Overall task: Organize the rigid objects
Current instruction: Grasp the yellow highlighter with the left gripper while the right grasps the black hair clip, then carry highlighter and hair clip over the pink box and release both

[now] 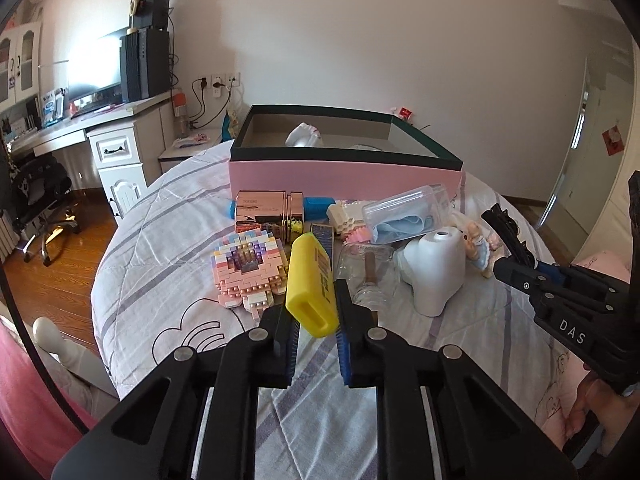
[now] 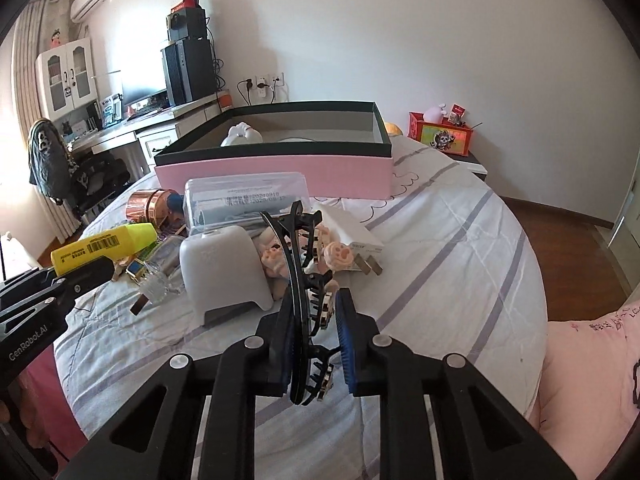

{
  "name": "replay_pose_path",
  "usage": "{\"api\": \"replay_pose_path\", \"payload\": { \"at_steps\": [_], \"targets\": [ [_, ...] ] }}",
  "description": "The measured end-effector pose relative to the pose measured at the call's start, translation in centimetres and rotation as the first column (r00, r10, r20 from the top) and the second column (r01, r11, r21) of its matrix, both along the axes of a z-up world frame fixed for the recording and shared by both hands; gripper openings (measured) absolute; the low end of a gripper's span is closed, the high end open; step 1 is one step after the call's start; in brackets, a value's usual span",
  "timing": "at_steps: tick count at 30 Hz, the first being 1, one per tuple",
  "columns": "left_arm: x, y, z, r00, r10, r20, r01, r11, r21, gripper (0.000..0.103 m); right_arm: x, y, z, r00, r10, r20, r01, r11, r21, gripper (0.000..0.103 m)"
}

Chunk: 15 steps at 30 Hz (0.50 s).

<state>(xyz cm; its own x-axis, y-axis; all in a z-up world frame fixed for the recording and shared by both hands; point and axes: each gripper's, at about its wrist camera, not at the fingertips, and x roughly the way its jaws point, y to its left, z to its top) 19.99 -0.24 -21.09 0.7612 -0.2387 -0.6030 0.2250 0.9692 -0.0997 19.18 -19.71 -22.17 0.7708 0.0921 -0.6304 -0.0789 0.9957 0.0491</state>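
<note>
My left gripper (image 1: pixel 314 300) is shut on a yellow highlighter (image 1: pixel 310 280), gripped near its rear end, with its tip aimed toward the box. The highlighter (image 2: pixel 104 246) and left gripper (image 2: pixel 80 276) also show at the left of the right wrist view. My right gripper (image 2: pixel 316 312) is shut on a black hair claw clip (image 2: pixel 298 280), which stands up between the blue pads. In the left wrist view the right gripper (image 1: pixel 516 276) holds the clip (image 1: pixel 506 232) at the right. A pink box with a dark green rim (image 1: pixel 344 176) (image 2: pixel 272 176) stands open behind the pile, with a white object (image 1: pixel 304 136) inside.
On the striped bedspread lie a white ceramic-looking piece (image 1: pixel 434 268), a glass bottle (image 1: pixel 368 276), a pink block model (image 1: pixel 250 264), a rose-gold case (image 1: pixel 268 208), a clear case with blue cloth (image 1: pixel 408 216) and a white plug (image 2: pixel 356 246). A desk (image 1: pixel 100 120) stands at the left.
</note>
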Motion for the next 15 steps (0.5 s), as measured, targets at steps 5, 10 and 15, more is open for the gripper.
{"api": "replay_pose_path", "payload": {
  "at_steps": [5,10,15],
  "targets": [
    [0.4,0.0,-0.6,1.000,-0.002,-0.029,0.002,0.999,-0.033,0.015,0.2,0.3,0.6,1.000,0.017,0.014,-0.017,1.000,0.010,0.019],
    [0.6,-0.4,-0.8,1.000,-0.010,-0.023,0.009,1.000,-0.028,0.015,0.3,0.2,0.4,1.000,0.021,0.010,-0.021,1.000,0.012,0.019],
    [1.8,-0.6,-2.2,0.994,-0.014,-0.111,0.007,0.998,-0.064,0.016,0.6,-0.3,0.0,1.000,0.018,-0.002,-0.018,0.999,0.029,0.019]
  ]
}}
